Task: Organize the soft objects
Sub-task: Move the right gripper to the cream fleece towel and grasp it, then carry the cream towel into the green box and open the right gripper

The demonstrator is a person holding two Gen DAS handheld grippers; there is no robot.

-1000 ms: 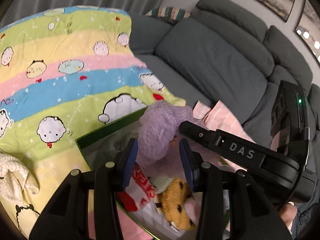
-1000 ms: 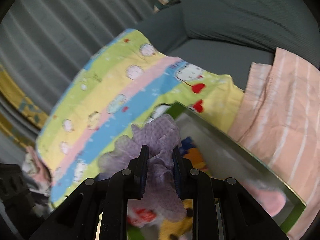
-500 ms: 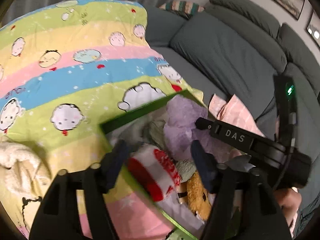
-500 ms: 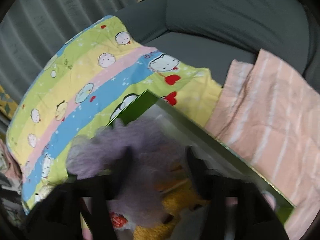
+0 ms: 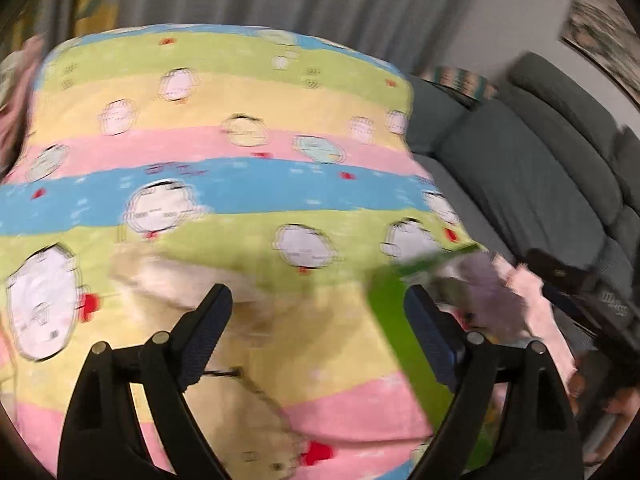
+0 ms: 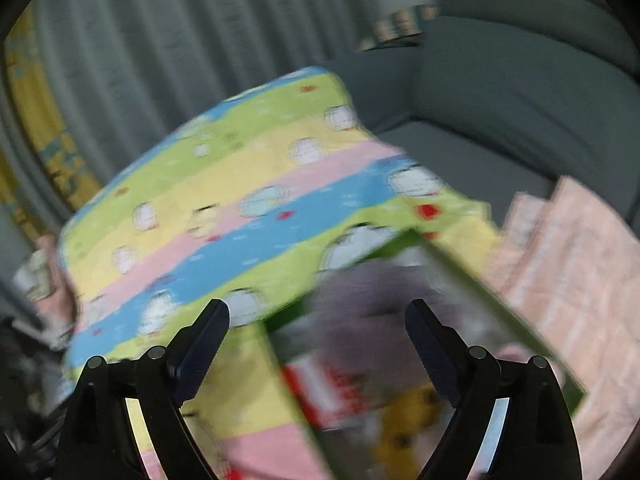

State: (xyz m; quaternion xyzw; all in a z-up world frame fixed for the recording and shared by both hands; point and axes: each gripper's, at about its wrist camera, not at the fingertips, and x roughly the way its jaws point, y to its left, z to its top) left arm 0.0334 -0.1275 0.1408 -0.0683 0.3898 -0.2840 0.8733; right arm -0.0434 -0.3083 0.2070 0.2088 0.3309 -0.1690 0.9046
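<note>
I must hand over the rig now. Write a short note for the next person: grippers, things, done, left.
Left gripper: jaws opening, nothing between them, over the striped blanket.
Right gripper: jaws opening, nothing gripped, above the green box.
Done: purple knit, yellow plush and a red-white item lie in the box.
Left: a cream cloth lies on the blanket.

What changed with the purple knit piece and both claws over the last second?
Right claw let go of the purple knit piece, which now lies in the green box. Both claws' jaws are opening. Left claw swung away over the striped blanket. Box and blanket stayed put.
</note>
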